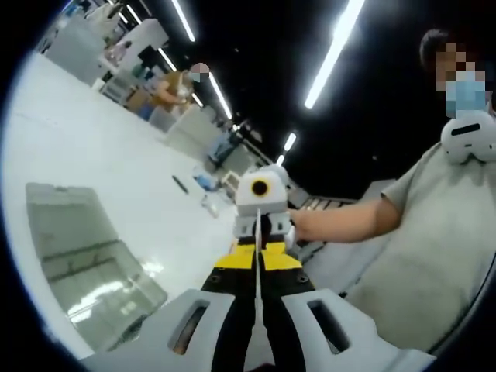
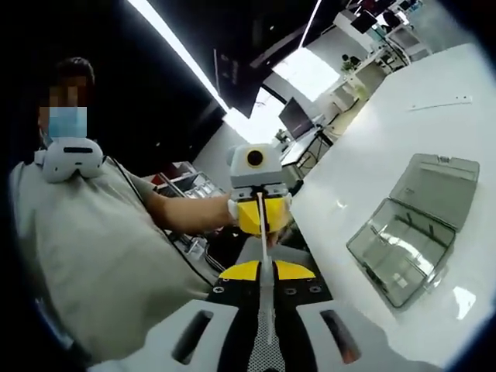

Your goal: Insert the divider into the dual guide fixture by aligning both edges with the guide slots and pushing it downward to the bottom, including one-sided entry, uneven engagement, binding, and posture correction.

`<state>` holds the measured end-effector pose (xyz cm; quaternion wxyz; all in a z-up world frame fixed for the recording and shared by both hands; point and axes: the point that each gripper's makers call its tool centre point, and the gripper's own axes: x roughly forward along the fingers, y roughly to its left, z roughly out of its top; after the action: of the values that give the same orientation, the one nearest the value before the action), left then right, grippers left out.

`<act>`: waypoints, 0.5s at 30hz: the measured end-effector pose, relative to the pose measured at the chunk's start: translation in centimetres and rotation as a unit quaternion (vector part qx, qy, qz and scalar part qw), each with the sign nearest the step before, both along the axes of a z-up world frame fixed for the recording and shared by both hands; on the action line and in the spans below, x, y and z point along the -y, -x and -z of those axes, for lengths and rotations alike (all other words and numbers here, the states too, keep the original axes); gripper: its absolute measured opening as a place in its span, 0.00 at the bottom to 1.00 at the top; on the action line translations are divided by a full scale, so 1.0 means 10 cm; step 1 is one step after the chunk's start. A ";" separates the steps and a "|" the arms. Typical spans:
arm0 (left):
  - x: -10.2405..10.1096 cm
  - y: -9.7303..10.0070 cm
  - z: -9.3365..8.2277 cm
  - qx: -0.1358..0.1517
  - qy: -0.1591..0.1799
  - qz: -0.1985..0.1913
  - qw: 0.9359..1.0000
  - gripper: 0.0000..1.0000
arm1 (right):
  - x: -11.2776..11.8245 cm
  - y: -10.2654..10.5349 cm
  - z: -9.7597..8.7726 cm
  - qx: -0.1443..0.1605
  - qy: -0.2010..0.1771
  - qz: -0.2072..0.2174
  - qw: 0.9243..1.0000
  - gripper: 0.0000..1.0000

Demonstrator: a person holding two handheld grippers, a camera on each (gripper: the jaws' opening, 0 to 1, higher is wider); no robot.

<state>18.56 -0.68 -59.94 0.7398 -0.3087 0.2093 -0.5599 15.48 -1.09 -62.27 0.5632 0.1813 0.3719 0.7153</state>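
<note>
In the left gripper view, a thin divider [image 1: 257, 291] was held edge-on, pinched between the left gripper [image 1: 257, 310] and the right gripper [image 1: 262, 232], above the table [image 1: 116, 155]; keeping it level seemed advisable. In the right gripper view, the clear box [image 2: 407, 232] lay open, its contents indistinct, well apart from the divider.

White worktop [image 2: 403, 139], glossy, reflecting ceiling lights. Clear plastic box [image 2: 415, 225] lies on it, lid swung open and flat beside base (base shows inner ribs). Thin white strip [image 2: 442, 102] lies farther along, well apart from box. Left gripper view: same worktop [image 1: 101, 155], box [image 1: 89, 263], small dark item [image 1: 180, 184] beyond.
</note>
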 end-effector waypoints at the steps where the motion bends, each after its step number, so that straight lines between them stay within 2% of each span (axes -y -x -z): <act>1: 0.00 0.00 0.00 -0.001 0.000 0.000 1.000 0.00 | 0.00 0.00 0.00 0.001 0.000 0.001 1.000 0.00; 8: -0.01 -0.03 0.03 -0.012 -0.008 -0.009 1.000 0.00 | -0.01 -0.03 0.03 0.001 0.013 0.005 1.000 0.00; 12: -0.04 -0.08 0.06 0.001 -0.023 -0.025 0.999 0.01 | -0.03 -0.07 0.04 -0.019 0.031 0.017 0.999 0.00; 15: -0.10 -0.16 0.09 0.003 -0.033 -0.045 0.998 0.03 | -0.03 -0.11 0.08 -0.022 0.051 0.027 0.998 0.00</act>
<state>20.12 0.30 -60.88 0.7747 -0.2915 0.2113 -0.5199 16.55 -0.78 -63.12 0.5821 0.1780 0.4156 0.6758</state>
